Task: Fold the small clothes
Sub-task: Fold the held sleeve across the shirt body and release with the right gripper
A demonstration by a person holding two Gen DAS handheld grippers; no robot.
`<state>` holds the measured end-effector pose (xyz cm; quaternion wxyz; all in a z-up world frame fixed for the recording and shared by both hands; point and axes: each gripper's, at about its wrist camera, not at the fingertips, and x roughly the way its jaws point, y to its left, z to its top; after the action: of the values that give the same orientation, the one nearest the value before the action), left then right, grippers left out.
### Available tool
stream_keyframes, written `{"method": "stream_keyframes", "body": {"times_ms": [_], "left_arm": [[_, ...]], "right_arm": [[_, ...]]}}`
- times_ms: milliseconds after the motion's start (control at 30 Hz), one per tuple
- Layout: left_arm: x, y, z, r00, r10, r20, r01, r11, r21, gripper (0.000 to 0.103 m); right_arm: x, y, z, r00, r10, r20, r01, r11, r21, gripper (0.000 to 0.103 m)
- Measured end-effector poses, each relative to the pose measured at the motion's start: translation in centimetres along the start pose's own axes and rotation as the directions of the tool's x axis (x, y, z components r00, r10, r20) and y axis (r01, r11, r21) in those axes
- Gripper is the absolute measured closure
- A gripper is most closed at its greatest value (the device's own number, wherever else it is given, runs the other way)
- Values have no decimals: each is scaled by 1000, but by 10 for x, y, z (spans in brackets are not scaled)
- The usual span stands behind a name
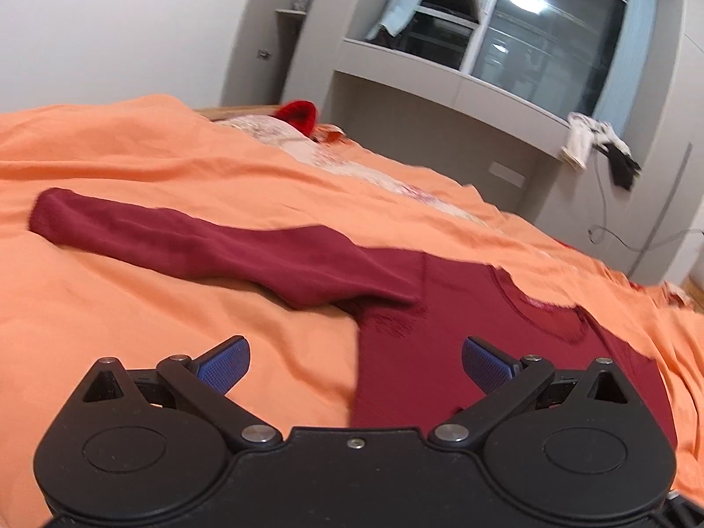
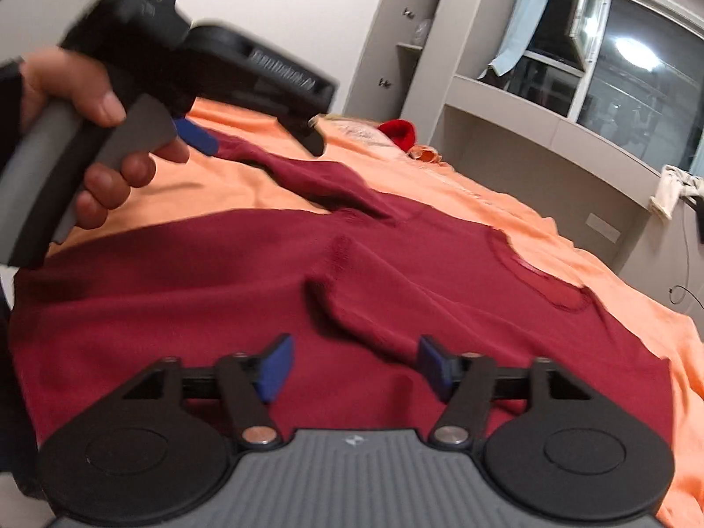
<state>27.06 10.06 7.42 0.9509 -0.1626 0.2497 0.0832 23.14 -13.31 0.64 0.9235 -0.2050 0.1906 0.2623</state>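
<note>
Both grippers (image 1: 355, 363) (image 2: 354, 363) seemingly hover over maroon shirt (image 2: 220, 273).

Sweater (image 2: 264, 290) flat on bedsheet (image 1: 132, 167), sleeve (image 1: 198, 242) stretched left

Black tongs (image 1: 355, 363); blue pads (image 2: 276, 367)

Maroon top (image 2: 220, 273) – matt knit cloth; orange sheet (image 1: 132, 317) – soft creased fabric.
</note>
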Motion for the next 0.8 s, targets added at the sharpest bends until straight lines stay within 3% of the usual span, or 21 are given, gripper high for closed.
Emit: {"method": "stream_keyframes", "body": {"times_ms": [100,200,300,433,533,633,733,800], "left_arm": [[6,-12,-8,999,-41,-36,43,998,43,1],[14,-28,-19,995,-68,-79,75,992,97,1],[23,-37,-29,993,-47,-106,63,987,147,1],[41,-44,-40,981,47,-188,-6,976,217,1],[47,-41,-44,978,56,-199,-10,974,225,1],[47,-42,-45,979,64,-194,-15,970,243,1],[49,-47,-47,979,75,-188,-23,964,265,1],[49,-49,-49,979,82,-185,-28,960,277,0]], "right_arm": [[-21,-28,-12,997,-80,23,79,995,54,13],[-35,-61,-25,980,-199,10,197,973,121,11],[-40,-93,-36,940,-339,-36,340,930,140,11],[-34,-141,-52,876,-468,-122,483,857,181,12],[-33,-166,-71,864,-474,-167,501,840,210,22],[-20,-174,-85,852,-470,-231,507,851,138,37],[-11,-176,-91,871,-437,-224,469,875,116,43],[-3,-170,-91,871,-454,-189,470,881,50,44]]}}
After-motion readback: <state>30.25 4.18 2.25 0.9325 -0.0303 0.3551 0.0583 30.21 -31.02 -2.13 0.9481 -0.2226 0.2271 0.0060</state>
